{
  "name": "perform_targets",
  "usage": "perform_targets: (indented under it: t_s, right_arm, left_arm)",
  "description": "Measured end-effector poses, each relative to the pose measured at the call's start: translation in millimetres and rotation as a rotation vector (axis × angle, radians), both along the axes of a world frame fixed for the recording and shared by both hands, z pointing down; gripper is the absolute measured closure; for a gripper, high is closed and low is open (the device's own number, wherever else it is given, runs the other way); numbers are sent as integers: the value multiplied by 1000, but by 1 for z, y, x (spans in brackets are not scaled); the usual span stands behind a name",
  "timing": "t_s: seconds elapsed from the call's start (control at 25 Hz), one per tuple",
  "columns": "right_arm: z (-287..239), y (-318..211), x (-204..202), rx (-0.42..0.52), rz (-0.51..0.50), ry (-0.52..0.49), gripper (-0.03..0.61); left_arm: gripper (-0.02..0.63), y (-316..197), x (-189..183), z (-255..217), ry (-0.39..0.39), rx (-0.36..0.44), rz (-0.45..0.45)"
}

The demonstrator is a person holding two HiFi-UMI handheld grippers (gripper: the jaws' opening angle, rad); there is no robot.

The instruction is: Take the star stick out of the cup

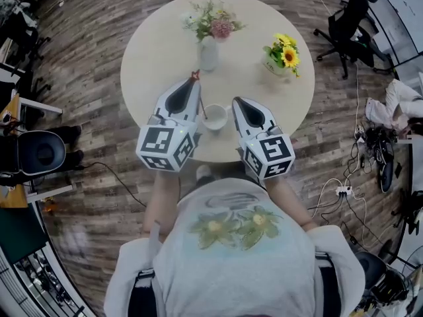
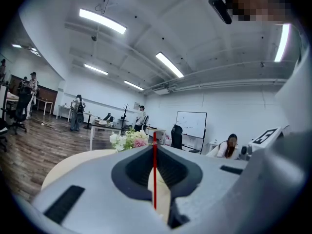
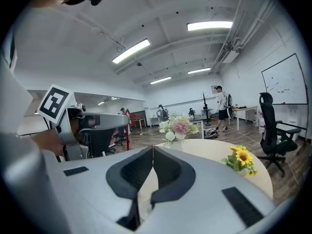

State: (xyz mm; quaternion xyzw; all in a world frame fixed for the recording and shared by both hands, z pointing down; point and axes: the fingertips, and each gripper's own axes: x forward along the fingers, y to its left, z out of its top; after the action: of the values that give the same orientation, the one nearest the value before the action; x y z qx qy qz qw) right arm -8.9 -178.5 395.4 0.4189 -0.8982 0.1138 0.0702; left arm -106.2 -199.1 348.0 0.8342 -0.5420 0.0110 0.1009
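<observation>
Jaws of the left tongs (image 1: 194, 83) are clamped on the star stick (image 2: 155, 179), which stands almost upright with its star on top. Its lower end hangs by the left rim of the white cup (image 1: 215, 118), near the front edge of the round tabletop (image 1: 158, 45); whether it clears the cup is unclear. The right tongs (image 3: 152, 150) sit just right of the cup, pressed together and empty.

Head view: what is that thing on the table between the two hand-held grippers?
A white cup stands on the round table between the left hand-held gripper, which clamps the red star stick, and the right hand-held gripper. The head view shows it.
</observation>
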Motion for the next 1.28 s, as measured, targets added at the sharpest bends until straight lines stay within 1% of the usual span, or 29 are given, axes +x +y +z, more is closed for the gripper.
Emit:
perform_targets:
  t_s: [0.52,0.96,1.28]
  right_arm:
    - [-5,3,-8,10,-10,-10,561]
    - [-4,-1,-19,0,-28,-6,561]
    - [0,-1,-24,-6,-42,1,561]
  left_arm:
    - [594,23,-21,4,-3,1,-32]
    - [594,29,-35,18,-12,-4,-45]
    - [594,29,-38,30,-10,-19,-48]
